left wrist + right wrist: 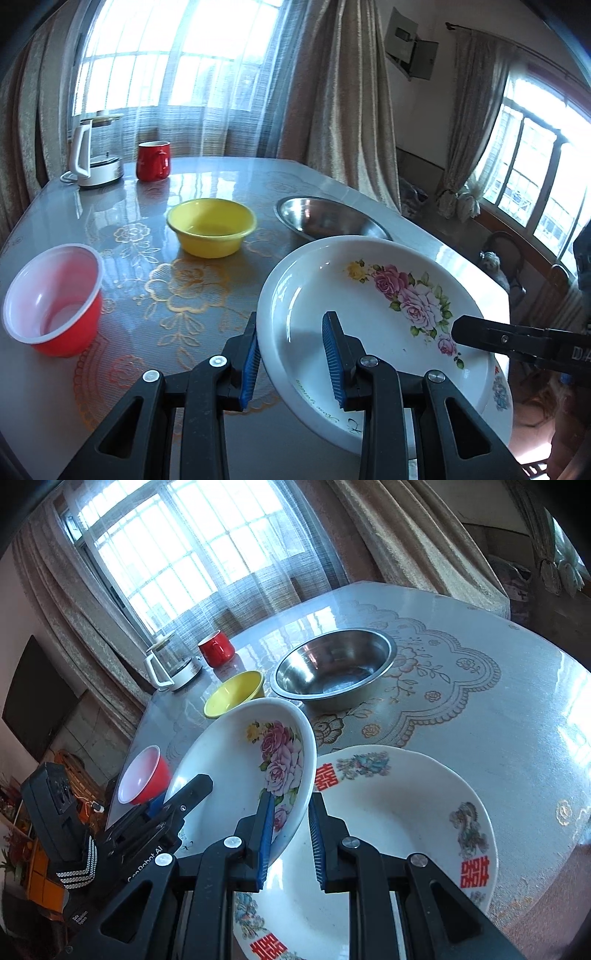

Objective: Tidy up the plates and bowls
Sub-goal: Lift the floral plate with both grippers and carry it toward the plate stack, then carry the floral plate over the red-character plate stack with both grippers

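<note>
**Rose plate carried in two grippers toward the plate with red characters**

Taken from the bench's left edge across in the left wrist view: a red plastic bowl sits near the left edge, a yellow bowl toward the middle, a steel bowl further right, with a kettle and red mug at the far left corner.

The rose plate is lifted and tilted above the near right part of the bench. The left gripper is clamped on its near-left rim, one blue pad outside and one inside the well. The right gripper is clamped on the opposite rim, jaws nearly together with the thin edge pinched between the pads. Beneath and to the right lies a second plate with red characters, resting flat near the near edge of the bench.

The step in hand looks like stacking the rose plate onto that second plate. To do it well, level the plate first so neither rim dips, centre it over the lower plate's well, and lower both hands together. Release only once it seats, since the glazed rim is likely slippery and an uneven let-go could make it slide or clatter.
</note>
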